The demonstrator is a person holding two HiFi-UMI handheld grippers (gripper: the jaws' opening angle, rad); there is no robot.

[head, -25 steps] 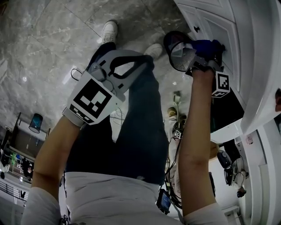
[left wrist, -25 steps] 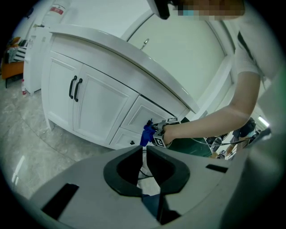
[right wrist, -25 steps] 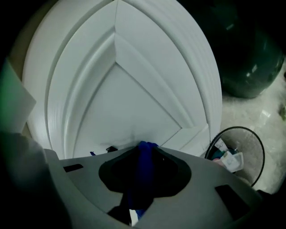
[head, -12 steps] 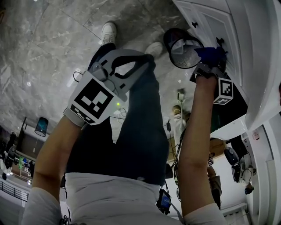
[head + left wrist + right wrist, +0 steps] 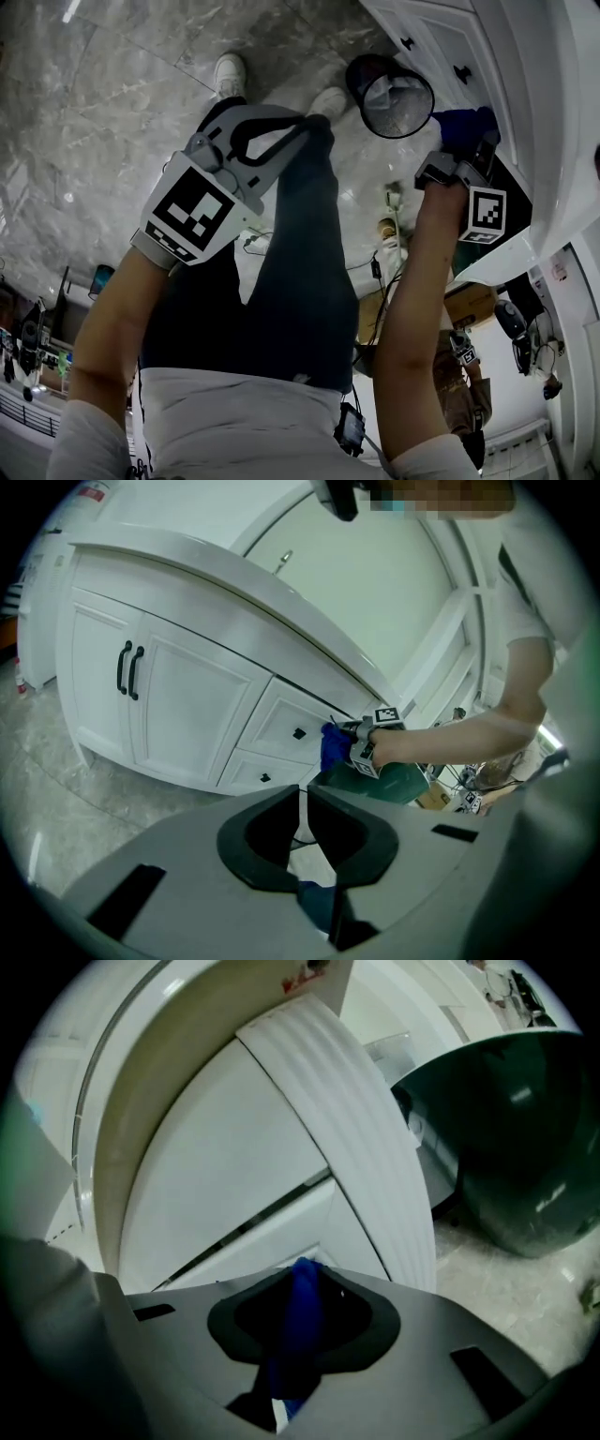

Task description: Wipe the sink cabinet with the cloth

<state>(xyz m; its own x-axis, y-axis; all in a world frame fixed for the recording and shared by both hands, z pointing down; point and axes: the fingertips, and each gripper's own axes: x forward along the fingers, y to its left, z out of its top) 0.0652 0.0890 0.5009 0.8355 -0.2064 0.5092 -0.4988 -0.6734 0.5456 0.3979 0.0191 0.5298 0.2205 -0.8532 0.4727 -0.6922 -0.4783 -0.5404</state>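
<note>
Head view: right gripper (image 5: 472, 134) holds the blue cloth (image 5: 457, 125) against the sink cabinet (image 5: 441, 42), far right. Left gripper view: left gripper (image 5: 302, 799) closed, empty. Right gripper view: jaws pinch cloth; press flatter, I'd judge, sweeping evenly

I count one blue cloth (image 5: 464, 127), one white sink cabinet (image 5: 187, 696) and one dark green bin (image 5: 389, 94). Two tongs: left tongs (image 5: 303, 794), right tongs (image 5: 302, 1279). Two black door handles (image 5: 123, 667) (image 5: 138, 672), two drawer knobs (image 5: 298, 733) (image 5: 265, 778), two white shoes (image 5: 230, 70) (image 5: 328, 100).
</note>
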